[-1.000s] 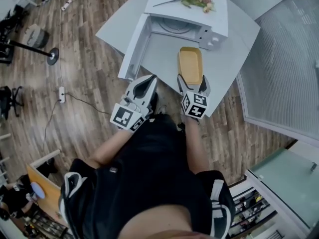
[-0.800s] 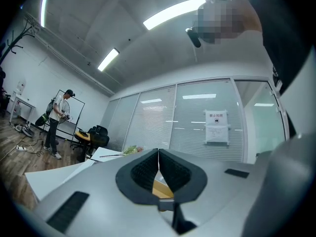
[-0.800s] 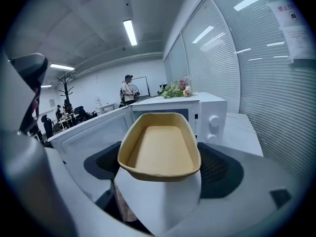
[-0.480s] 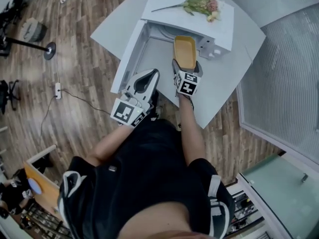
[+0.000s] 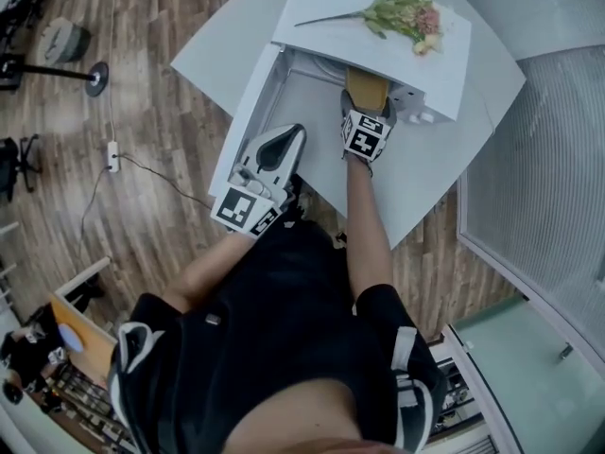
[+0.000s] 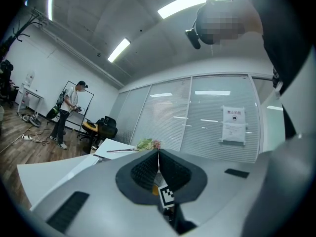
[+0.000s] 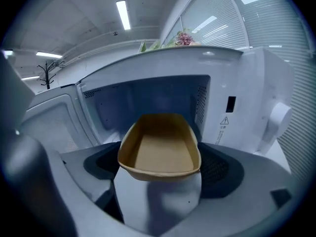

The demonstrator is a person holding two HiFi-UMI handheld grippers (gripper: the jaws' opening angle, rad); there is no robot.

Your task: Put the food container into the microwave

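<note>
The white microwave (image 5: 326, 36) stands on the table with its door (image 5: 248, 112) swung open to the left. My right gripper (image 5: 368, 112) is shut on the near end of the tan food container (image 5: 367, 87), holding it level. The container's far end is at the mouth of the cavity. In the right gripper view the empty container (image 7: 160, 144) sits straight in front of the dark cavity, with the microwave's control panel (image 7: 247, 98) to its right. My left gripper (image 5: 282, 142) is shut and empty, beside the door's near edge, left of the right arm.
A bunch of flowers (image 5: 406, 12) lies on the microwave's top. The white table (image 5: 435, 159) ends close to my body. A glass partition with blinds (image 5: 558, 159) runs along the right. A power strip (image 5: 113, 154) and cable lie on the wooden floor; a person (image 6: 66, 113) stands far off.
My right gripper has carried the container forward from above the table to the microwave's opening. The left gripper has hardly moved.
</note>
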